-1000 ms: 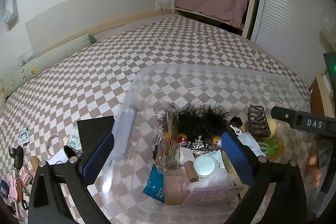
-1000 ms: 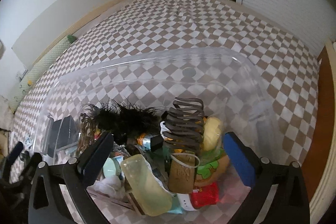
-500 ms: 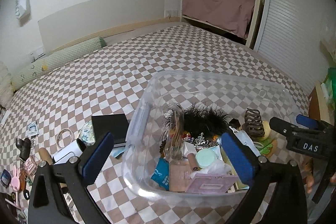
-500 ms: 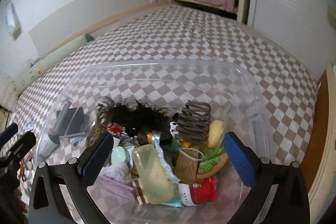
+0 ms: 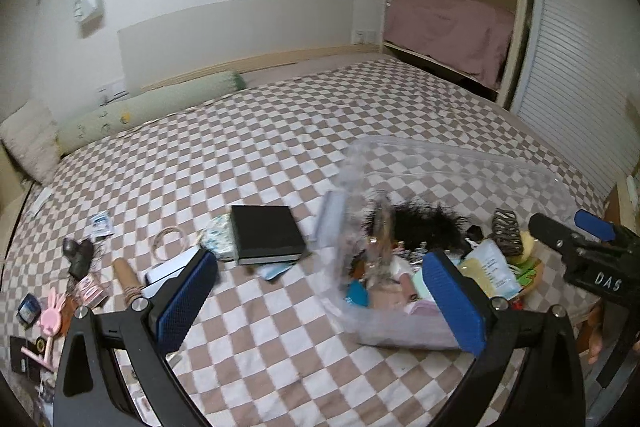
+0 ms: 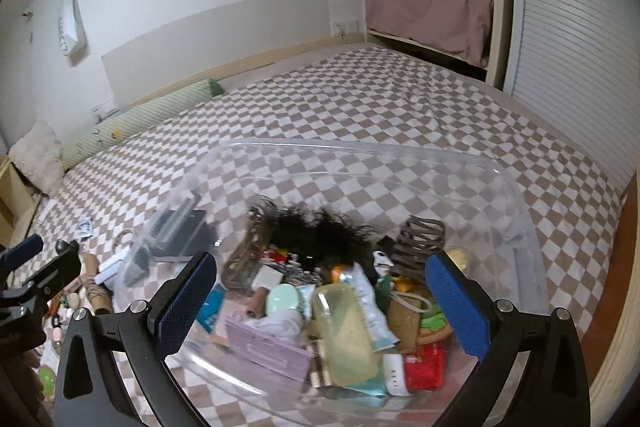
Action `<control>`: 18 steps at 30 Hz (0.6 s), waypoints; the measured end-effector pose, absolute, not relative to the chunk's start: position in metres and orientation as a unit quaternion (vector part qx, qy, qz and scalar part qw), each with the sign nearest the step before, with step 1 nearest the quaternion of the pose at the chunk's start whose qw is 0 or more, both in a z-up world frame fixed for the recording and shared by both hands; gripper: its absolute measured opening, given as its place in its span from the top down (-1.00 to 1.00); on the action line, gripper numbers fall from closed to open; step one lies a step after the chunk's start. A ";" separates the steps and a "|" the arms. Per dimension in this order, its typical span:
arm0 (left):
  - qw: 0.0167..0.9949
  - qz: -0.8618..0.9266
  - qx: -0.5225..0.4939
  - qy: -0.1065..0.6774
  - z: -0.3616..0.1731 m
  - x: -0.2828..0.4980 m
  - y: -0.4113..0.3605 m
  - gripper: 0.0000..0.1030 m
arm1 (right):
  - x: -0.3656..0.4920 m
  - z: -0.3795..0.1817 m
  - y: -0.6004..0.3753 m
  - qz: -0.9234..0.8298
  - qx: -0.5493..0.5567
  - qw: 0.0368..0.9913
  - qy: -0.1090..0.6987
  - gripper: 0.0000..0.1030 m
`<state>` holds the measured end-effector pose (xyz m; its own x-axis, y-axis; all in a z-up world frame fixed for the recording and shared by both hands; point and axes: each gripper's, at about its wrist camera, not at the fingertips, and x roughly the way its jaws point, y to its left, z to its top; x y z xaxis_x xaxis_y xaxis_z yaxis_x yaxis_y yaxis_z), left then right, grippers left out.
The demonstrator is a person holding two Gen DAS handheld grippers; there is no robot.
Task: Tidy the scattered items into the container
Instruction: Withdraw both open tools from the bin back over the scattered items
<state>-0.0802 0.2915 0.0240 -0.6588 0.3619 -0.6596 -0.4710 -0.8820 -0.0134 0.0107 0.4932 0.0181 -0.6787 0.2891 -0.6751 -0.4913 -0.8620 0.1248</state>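
clear container [image 6: 516, 187] on checkered bed [image 5: 248, 131], already heaped with small items. both tools released, nothing gripped: left tool [image 5: 320, 303] hangs over bed left of container, right tool [image 6: 324, 299] over container's near rim. step: between picks, heading for next stray item. black box [image 5: 266, 233] lies just left of container; ring [image 5: 170, 245], pink rabbit piece [image 5: 52, 313] and what looks like small packets farther left, blurred. next: left tool lowers over 1 item, jaws straddling it, then clamps.

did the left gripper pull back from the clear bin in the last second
Yes. The left gripper has backed away and leftward: the clear bin now sits smaller, right of centre, with the black box revealed.
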 end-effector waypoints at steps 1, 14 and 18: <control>0.224 0.909 -0.342 0.075 0.025 -0.080 0.284 -1.00 | 0.010 0.018 0.492 0.905 -0.336 0.212 0.153 -1.00; 0.153 0.931 -0.329 0.031 0.031 -0.064 0.168 -1.00 | -0.006 0.022 0.421 0.931 -0.320 0.157 0.074 -1.00; 0.129 0.936 -0.326 0.042 0.027 -0.057 0.134 -1.00 | -0.011 0.029 0.381 0.943 -0.306 0.126 0.043 -1.00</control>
<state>-0.0569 0.1340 0.0267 -0.7539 0.2135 -0.6213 -0.2678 -0.9635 -0.0061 -0.0109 0.3805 0.0288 -0.7811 0.2106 -0.5879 -0.2633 -0.9647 0.0043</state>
